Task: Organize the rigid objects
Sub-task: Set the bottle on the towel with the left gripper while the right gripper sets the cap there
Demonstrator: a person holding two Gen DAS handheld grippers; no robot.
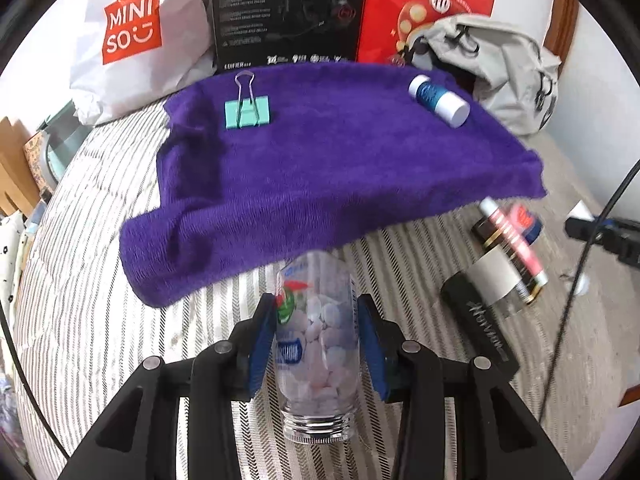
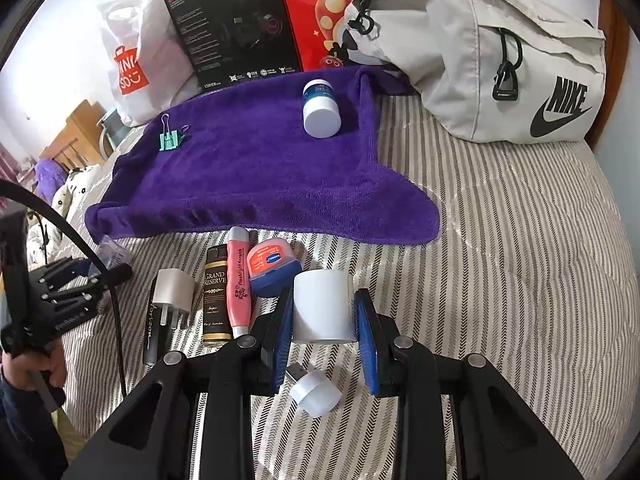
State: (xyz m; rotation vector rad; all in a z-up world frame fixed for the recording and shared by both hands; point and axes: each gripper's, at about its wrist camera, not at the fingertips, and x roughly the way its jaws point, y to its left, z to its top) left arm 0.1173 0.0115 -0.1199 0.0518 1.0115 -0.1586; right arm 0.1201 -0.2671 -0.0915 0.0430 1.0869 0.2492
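My left gripper [image 1: 316, 304] is shut on a clear, capless bottle [image 1: 316, 336] of pale candies, held over the striped bed just in front of the purple towel [image 1: 320, 168]. A green binder clip [image 1: 248, 112] and a blue bottle with a white cap [image 1: 438, 100] lie on the towel. My right gripper [image 2: 324, 296] is shut on a white cylindrical cap [image 2: 324, 306], lifted above the bed. Under it lies a small white USB light [image 2: 316, 392]. The left gripper [image 2: 80, 280] shows at the left edge of the right wrist view.
In front of the towel [image 2: 256, 176] lie a black pen [image 2: 154, 332], a white charger plug [image 2: 174, 292], a dark tube [image 2: 216, 296], a pink flashlight [image 2: 238, 280] and a Vaseline jar [image 2: 272, 266]. A grey bag [image 2: 500, 60], boxes and a shopping bag [image 1: 132, 28] line the back.
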